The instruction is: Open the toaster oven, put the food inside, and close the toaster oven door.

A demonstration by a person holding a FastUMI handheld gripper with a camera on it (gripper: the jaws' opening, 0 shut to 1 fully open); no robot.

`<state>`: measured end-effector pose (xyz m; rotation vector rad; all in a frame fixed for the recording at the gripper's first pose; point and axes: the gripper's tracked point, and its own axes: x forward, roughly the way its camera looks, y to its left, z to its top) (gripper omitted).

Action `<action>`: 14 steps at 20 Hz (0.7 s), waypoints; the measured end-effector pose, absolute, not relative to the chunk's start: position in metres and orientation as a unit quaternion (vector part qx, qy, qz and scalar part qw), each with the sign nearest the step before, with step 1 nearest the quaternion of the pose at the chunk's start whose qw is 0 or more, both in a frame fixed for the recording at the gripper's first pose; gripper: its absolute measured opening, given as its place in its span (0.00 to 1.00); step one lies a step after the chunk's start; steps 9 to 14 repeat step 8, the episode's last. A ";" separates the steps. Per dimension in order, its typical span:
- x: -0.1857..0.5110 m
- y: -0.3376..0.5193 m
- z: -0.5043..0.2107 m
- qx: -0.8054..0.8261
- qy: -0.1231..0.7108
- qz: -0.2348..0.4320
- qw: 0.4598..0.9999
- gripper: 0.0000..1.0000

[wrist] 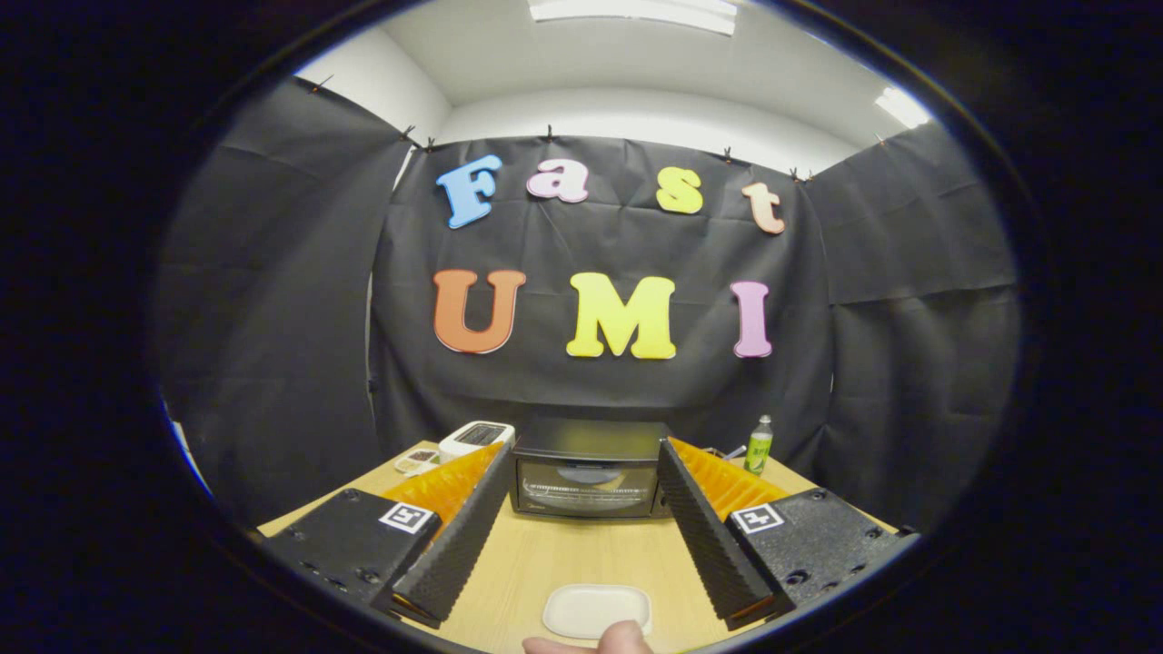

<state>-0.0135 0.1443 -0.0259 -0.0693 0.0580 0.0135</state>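
Toaster oven (589,472) sits at the far end of the tabletop (581,554), straight ahead between my claw's fingers and well beyond their tips, and its glass door looks shut and upright. My claw (581,595) is spread wide, with nothing between the fingers. Just ahead of me, near the tabletop's close edge, lies a shallow white tray (597,607), and a fingertip (607,639) pokes in at its near rim. I see no food on the tray; it looks bare from here. Through the oven's glass I can make out rack lines and a pale reflection, but I cannot tell whether anything rests inside.

So I read this two ways. A shut door and a bare tray fit a stage where the food is yet to be brought and loaded, and they fit equally a finished job with the food already behind the closed door. I cannot settle it from this view.

Off to the oven's left are a white device (476,437) and a small dish (419,461); a green bottle (759,446) stands to its right.
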 end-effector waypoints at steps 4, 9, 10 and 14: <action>-0.016 0.150 -0.024 -0.039 0.016 0.010 0.999 1.00; -0.015 0.150 -0.024 -0.038 0.013 0.003 0.999 1.00; -0.015 0.150 -0.024 -0.038 0.013 0.003 0.999 1.00; -0.015 0.150 -0.024 -0.038 0.013 0.003 0.999 1.00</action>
